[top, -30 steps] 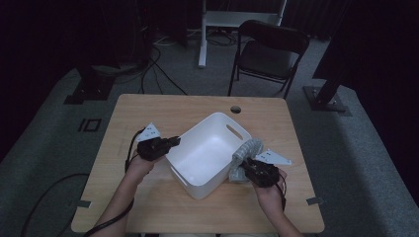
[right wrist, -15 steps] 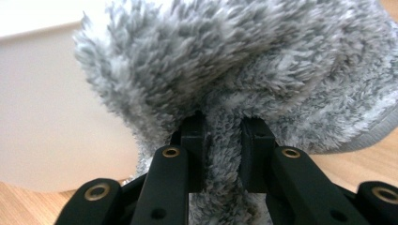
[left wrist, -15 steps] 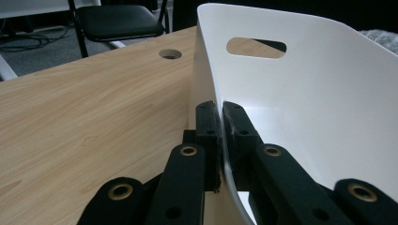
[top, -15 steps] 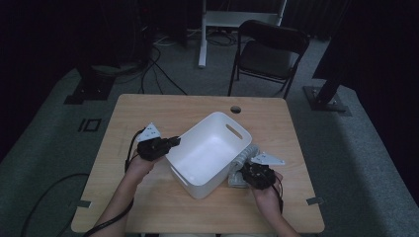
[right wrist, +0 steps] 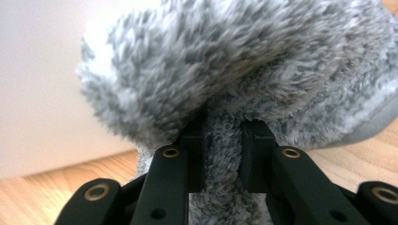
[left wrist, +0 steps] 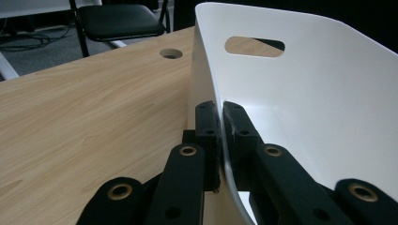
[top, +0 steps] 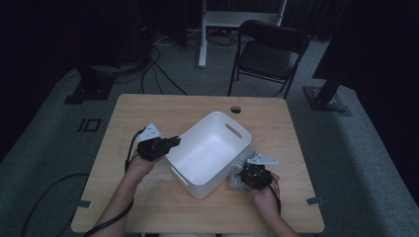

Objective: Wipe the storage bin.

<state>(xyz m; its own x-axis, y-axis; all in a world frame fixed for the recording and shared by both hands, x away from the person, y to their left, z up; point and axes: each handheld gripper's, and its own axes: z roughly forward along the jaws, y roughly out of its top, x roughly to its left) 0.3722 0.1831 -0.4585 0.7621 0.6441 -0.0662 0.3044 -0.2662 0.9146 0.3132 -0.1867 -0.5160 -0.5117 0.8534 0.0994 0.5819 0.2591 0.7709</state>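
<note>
A white plastic bin (top: 205,148) with cut-out handles stands empty and askew in the middle of the wooden table (top: 143,111). My left gripper (top: 173,141) is at its left rim, and in the left gripper view the gripper (left wrist: 220,112) is shut on the thin bin wall (left wrist: 305,103). A grey fluffy slipper (top: 242,160) lies low against the bin's right side. My right gripper (top: 245,171) grips it from the near side. In the right gripper view the jaws (right wrist: 223,136) pinch a fold of the slipper's plush (right wrist: 234,61), with the bin's white wall to its left.
A round cable hole (top: 235,109) is in the table near its far edge. A black folding chair (top: 269,54) stands beyond the table, with a white desk frame (top: 202,34) and cables on the floor. Bare wood lies left and in front of the bin.
My right hand has come down with the slipper, from beside the bin's upper rim to near the tabletop. The left gripper and the bin have stayed put.
</note>
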